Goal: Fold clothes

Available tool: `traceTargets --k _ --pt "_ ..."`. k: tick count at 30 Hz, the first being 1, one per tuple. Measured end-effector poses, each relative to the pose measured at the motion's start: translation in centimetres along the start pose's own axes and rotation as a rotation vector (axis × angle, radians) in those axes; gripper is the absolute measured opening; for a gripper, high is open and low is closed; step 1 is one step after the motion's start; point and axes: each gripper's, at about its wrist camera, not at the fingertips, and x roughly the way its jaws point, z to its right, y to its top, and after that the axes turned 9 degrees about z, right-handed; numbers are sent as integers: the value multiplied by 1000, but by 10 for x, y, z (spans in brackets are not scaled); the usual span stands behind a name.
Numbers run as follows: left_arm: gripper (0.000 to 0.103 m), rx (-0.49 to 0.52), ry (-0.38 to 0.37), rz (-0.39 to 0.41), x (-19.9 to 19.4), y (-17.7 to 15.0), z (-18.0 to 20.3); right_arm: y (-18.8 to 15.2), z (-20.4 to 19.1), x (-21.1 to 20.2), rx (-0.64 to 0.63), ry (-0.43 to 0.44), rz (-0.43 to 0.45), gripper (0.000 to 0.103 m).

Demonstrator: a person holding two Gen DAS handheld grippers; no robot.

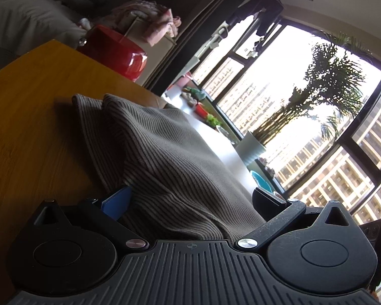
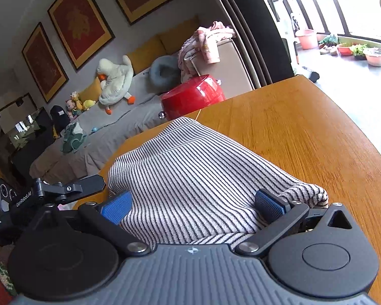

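Note:
A striped knit garment (image 1: 165, 139) lies bunched on the wooden table (image 1: 33, 101); in the left wrist view it looks grey-brown against the window light. My left gripper (image 1: 193, 200) is open, its blue-padded fingers (image 1: 118, 199) wide apart with a fold of the cloth between them. The right wrist view shows the same garment (image 2: 190, 157) as white with thin black stripes. My right gripper (image 2: 193, 206) is also open, its blue pads (image 2: 270, 203) on either side of the heaped cloth. A rolled hem (image 2: 307, 193) bulges past the right finger.
A red round stool (image 2: 193, 96) stands just beyond the table's (image 2: 292, 127) far edge, with a grey sofa (image 2: 119, 127) carrying plush toys behind it. The other gripper's black body (image 2: 2, 208) sits at the left. A large window (image 1: 292, 101) and potted palm (image 1: 251, 150) are nearby.

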Motion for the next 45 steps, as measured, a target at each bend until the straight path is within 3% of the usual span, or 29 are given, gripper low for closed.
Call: traceTargets --k 9,18,32,41,45 --pt "103 8 10 2 3 0 2 -2 -3 2 -4 -44 8 103" --pt "103 43 34 -2 6 -1 8 -2 6 -3 36 -8 19 103" --pt "103 5 19 12 4 0 1 -2 6 -1 33 -9 15 103" --pt "103 108 70 -17 10 -3 18 0 5 2 25 -4 -11 103" --pt "103 107 68 -18 10 -4 18 1 8 3 29 15 -27 103"
